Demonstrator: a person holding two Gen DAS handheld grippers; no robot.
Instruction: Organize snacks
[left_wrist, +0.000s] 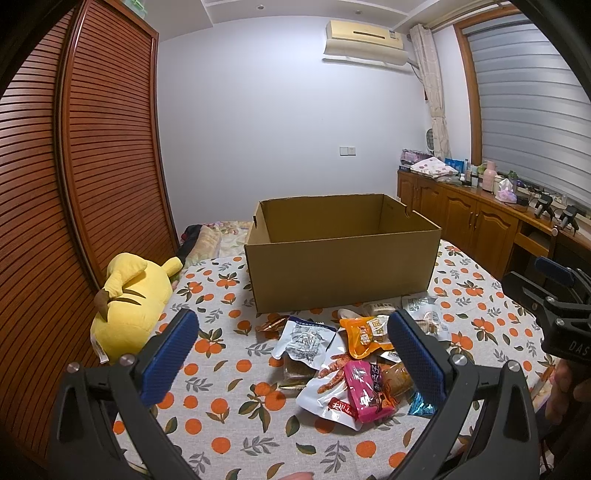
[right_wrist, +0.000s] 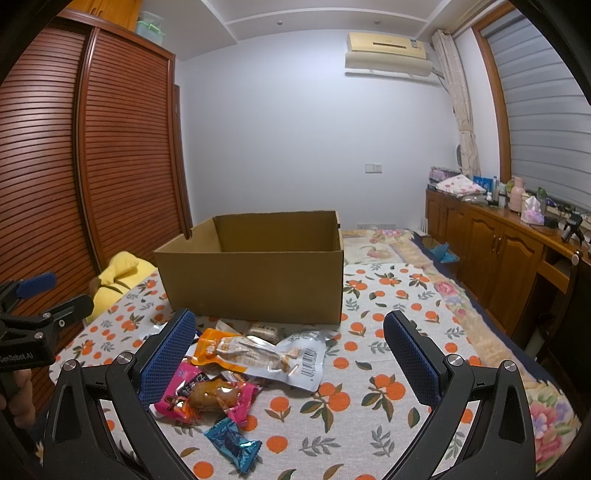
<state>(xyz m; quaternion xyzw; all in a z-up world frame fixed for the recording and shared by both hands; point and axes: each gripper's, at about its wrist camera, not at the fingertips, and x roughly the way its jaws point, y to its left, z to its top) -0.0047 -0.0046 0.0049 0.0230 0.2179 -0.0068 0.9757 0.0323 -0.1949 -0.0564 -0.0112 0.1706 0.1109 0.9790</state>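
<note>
Hovering over snack pile (left_wrist: 351, 365) on orange-print cloth (left_wrist: 221, 406), just before open cardboard box (left_wrist: 340, 273). Left gripper (left_wrist: 291, 354) spread wide, holding nothing; right gripper (right_wrist: 291, 358) likewise wide, unloaded. Box set behind pile, likely for short transfers. Pink packet (right_wrist: 207, 395) nearest.

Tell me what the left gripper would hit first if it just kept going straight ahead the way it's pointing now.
Probably the cardboard box: the open left gripper points over the snack pile toward its near wall. Depth is unclear, so if it runs low it could brush the packets first.
</note>
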